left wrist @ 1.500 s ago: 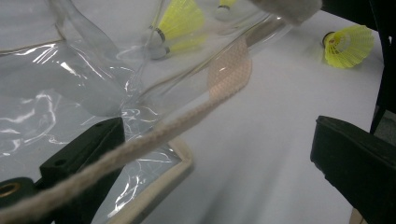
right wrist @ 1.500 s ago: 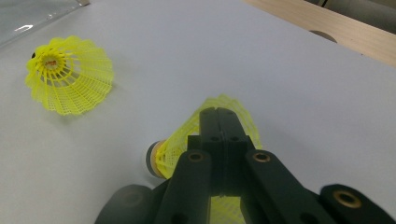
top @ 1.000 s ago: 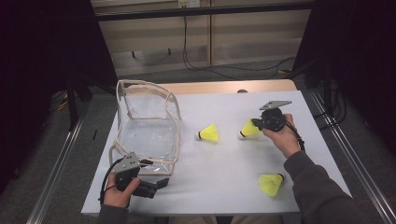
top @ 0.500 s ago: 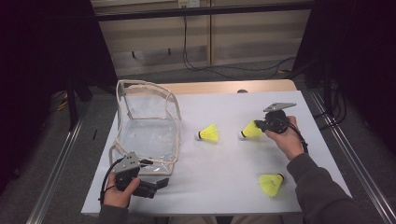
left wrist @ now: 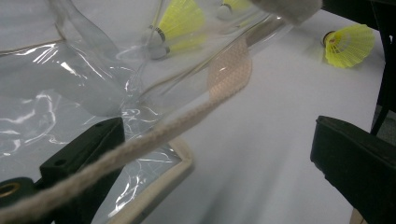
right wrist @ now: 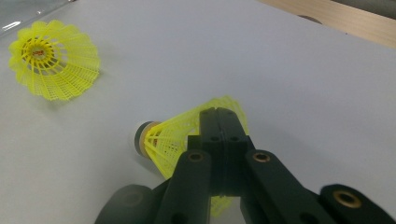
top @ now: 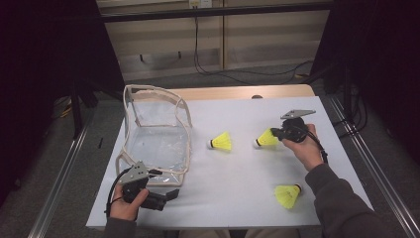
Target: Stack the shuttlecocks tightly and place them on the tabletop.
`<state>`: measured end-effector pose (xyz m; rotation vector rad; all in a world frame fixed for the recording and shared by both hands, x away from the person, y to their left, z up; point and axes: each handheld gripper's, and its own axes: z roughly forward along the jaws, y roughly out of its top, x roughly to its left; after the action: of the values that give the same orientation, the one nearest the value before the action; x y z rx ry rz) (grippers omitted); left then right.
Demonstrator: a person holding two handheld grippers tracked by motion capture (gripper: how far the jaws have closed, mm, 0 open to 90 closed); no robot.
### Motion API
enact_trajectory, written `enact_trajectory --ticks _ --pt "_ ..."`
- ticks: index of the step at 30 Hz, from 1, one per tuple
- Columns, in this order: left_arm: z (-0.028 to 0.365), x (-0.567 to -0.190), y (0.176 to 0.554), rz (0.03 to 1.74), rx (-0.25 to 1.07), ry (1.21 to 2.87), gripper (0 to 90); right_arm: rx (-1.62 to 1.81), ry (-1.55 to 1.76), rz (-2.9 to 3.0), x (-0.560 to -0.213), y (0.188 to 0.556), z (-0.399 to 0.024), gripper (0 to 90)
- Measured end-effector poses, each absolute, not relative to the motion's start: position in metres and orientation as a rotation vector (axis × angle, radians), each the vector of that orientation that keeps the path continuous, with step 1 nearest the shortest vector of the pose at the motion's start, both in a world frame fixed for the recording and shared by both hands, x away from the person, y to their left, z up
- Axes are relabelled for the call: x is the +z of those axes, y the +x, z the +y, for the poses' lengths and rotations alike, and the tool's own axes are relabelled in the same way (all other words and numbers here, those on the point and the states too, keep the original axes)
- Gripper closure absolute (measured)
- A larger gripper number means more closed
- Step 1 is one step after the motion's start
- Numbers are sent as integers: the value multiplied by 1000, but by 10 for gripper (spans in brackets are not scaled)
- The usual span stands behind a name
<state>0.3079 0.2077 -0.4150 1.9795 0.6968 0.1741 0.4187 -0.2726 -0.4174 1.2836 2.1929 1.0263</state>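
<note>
Shuttlecock (right wrist: 187,135) is pinched by its skirt rim in the right gripper (top: 278,133) jaws, just above the table (top: 237,183). Left gripper (left wrist: 215,163) jaws are spread beside the clear bag (top: 158,144). Risk: thin mesh could be crushed or slipped mid-carry.

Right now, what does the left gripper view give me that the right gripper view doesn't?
Left gripper view: the clear bag, its woven strap across one jaw, and the near shuttlecock. Right gripper view: the right tool shut on the gripped shuttlecock by its skirt. Both: the white table and the middle shuttlecock.
</note>
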Motion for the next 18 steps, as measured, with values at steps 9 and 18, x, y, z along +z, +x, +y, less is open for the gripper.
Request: enact_trajectory --ticks 9,18 --pt "208 -415 308 697 174 1981 36 1022 1286 2190 -418 417 -274 900" --pt "208 -415 308 698 175 1981 36 1020 1293 2191 -421 415 -277 900"
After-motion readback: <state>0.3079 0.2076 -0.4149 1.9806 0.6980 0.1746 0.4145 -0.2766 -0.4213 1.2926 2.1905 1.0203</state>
